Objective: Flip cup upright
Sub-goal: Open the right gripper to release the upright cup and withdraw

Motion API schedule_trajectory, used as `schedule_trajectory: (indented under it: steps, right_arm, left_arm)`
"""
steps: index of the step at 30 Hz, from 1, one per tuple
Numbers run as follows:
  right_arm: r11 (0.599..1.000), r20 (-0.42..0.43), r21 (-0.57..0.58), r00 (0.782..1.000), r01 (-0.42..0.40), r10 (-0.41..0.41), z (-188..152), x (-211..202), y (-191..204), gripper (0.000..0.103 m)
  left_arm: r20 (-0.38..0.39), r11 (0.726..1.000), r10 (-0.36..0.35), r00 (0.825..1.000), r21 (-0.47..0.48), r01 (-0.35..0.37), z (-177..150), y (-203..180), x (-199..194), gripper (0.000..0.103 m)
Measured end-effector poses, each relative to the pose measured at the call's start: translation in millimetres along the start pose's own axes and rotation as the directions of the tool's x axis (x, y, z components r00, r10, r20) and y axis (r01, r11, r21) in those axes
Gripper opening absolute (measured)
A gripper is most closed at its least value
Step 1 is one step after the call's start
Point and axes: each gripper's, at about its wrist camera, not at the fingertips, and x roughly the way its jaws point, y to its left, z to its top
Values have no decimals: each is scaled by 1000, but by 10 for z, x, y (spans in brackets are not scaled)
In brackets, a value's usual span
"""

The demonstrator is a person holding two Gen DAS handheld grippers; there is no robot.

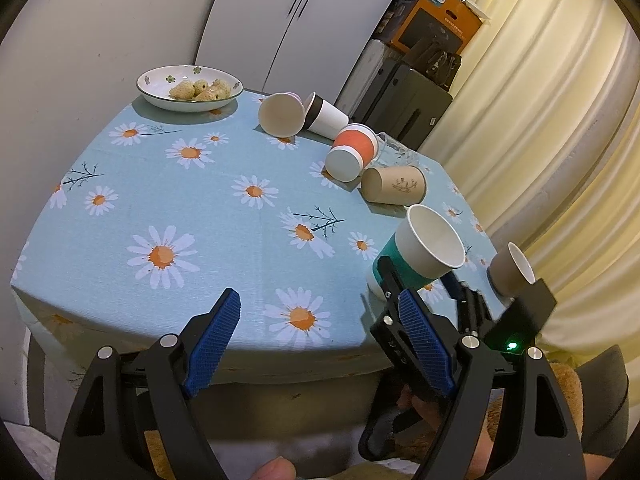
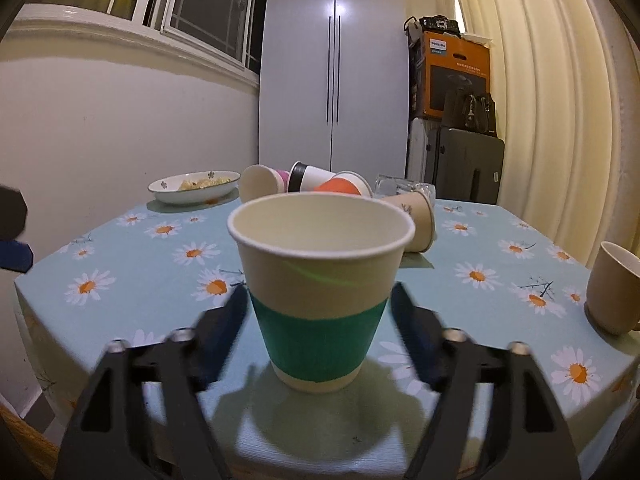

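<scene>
A paper cup with a green band point(image 2: 320, 296) stands upright on the daisy tablecloth point(image 2: 120, 264), mouth up. My right gripper point(image 2: 320, 304) is open, its fingers on either side of the cup with a small gap; they look motion-blurred. The same cup point(image 1: 424, 252) shows in the left wrist view at the right, with the right gripper point(image 1: 420, 284) around it. My left gripper point(image 1: 320, 320) is open and empty above the table's near edge.
Several cups lie on their sides at the back: a pink one point(image 1: 280, 114), a black-and-white one point(image 1: 326, 116), an orange one point(image 1: 352, 152), a brown one point(image 1: 394, 186), and a glass mug point(image 1: 394, 146). A beige mug point(image 2: 616, 288) stands at the right. A bowl of food point(image 1: 190, 88) sits back left.
</scene>
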Motion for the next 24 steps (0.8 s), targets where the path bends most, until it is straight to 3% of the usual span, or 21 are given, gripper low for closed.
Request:
schedule_trajectory:
  steps: [2, 13, 21, 22, 23, 24]
  right_arm:
    - [1000, -6, 11, 1000, -7, 7, 23, -19, -20, 86]
    - [998, -28, 39, 998, -54, 55, 127, -296, -143, 98]
    - [995, -16, 13, 995, -98, 98, 324, -760, -245, 98]
    - [995, -12, 20, 995, -102, 102, 361, -824, -274, 98]
    - [994, -4, 25, 994, -106, 106, 400, -892, -303, 98]
    - [993, 14, 24, 993, -115, 115, 459, -989, -340, 98]
  left_arm:
    - [-2, 1000, 4, 1000, 1, -4, -2, 2, 10, 80]
    - [-14, 999, 30, 999, 11, -30, -17, -9, 55, 80]
    - [24, 1000, 3, 1000, 15, -3, -41, -8, -53, 80]
    - [25, 1000, -26, 999, 8, 25, -45, 6, -63, 85]
    - [25, 999, -34, 999, 7, 34, -44, 4, -67, 96]
    - [34, 999, -33, 999, 16, 33, -49, -9, -81, 96]
